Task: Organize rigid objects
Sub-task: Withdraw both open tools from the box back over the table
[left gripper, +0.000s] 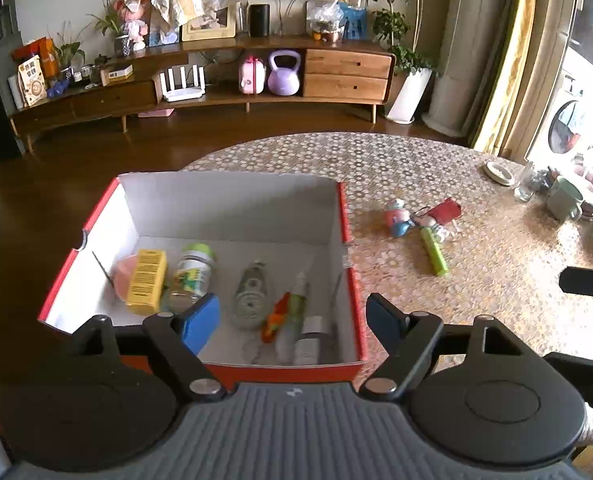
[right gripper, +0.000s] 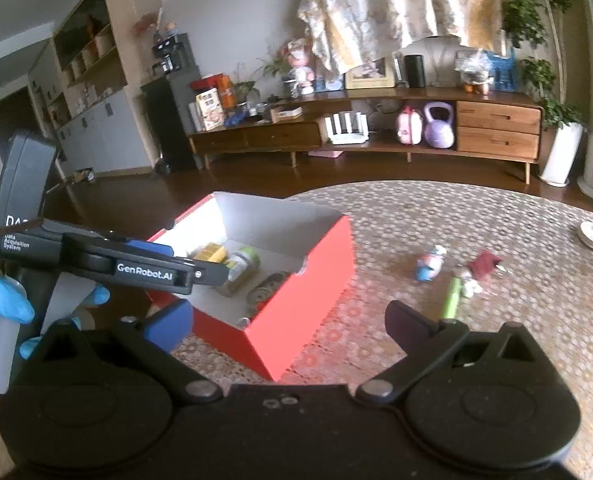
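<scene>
A red box (left gripper: 232, 212) with a white inside sits on the round table (left gripper: 436, 160). In it lie a yellow carton (left gripper: 146, 282), a green-capped jar (left gripper: 192, 274), a grey tape dispenser (left gripper: 250, 296), an orange-green toy (left gripper: 282, 314) and a small white bottle (left gripper: 310, 344). My left gripper (left gripper: 292, 320) is open and empty above the box's near edge. To the right of the box lie a pig figurine (left gripper: 398, 216), a green tube (left gripper: 434, 250) and a dark red item (left gripper: 444, 210). My right gripper (right gripper: 288, 320) is open and empty, near the box's corner (right gripper: 264, 344).
A saucer (left gripper: 498, 172), a glass (left gripper: 524, 188) and a green mug (left gripper: 564, 198) stand at the table's far right. A wooden sideboard (left gripper: 216, 92) runs along the back wall. The left gripper's body (right gripper: 96, 264) shows in the right wrist view beside the box.
</scene>
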Demonstrator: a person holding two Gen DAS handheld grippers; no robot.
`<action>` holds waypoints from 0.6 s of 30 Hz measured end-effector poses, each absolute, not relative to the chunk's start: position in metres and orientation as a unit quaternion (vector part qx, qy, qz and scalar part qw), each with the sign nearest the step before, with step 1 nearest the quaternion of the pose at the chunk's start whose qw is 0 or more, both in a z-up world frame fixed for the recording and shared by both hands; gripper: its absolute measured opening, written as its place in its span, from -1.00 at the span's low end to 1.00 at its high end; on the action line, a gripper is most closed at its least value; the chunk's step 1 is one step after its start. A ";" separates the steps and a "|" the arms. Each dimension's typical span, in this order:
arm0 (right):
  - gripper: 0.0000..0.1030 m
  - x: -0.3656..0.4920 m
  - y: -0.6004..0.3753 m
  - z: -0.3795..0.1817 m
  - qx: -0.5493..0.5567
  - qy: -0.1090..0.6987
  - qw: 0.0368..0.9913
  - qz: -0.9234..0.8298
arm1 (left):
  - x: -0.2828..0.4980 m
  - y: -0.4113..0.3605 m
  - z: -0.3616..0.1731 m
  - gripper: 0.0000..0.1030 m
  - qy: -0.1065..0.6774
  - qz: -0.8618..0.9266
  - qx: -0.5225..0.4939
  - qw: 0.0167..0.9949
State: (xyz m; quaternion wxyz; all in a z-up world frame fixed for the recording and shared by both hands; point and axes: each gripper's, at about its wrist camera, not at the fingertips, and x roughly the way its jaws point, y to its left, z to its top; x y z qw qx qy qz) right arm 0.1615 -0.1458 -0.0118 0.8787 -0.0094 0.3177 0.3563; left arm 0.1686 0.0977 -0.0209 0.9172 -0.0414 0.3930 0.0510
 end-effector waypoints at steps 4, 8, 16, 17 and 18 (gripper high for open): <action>0.99 0.162 -0.172 -0.013 0.000 0.318 0.887 0.336 | 0.172 0.076 -0.023 0.56 0.386 0.042 -0.039 0.921; 0.99 0.166 -0.197 -0.017 0.002 0.325 0.892 0.316 | 0.175 0.055 -0.027 0.56 0.383 0.031 -0.037 0.923; 0.99 0.189 -0.237 -0.024 0.011 0.331 0.900 0.283 | 0.191 0.014 -0.036 0.56 0.381 0.008 -0.025 0.924; 0.99 0.193 -0.241 -0.024 0.010 0.331 0.901 0.280 | 0.194 0.008 -0.038 0.56 0.381 0.006 -0.023 0.924; 0.99 0.197 -0.243 -0.025 0.008 0.332 0.902 0.277 | 0.196 0.003 -0.039 0.56 0.381 0.001 -0.022 0.924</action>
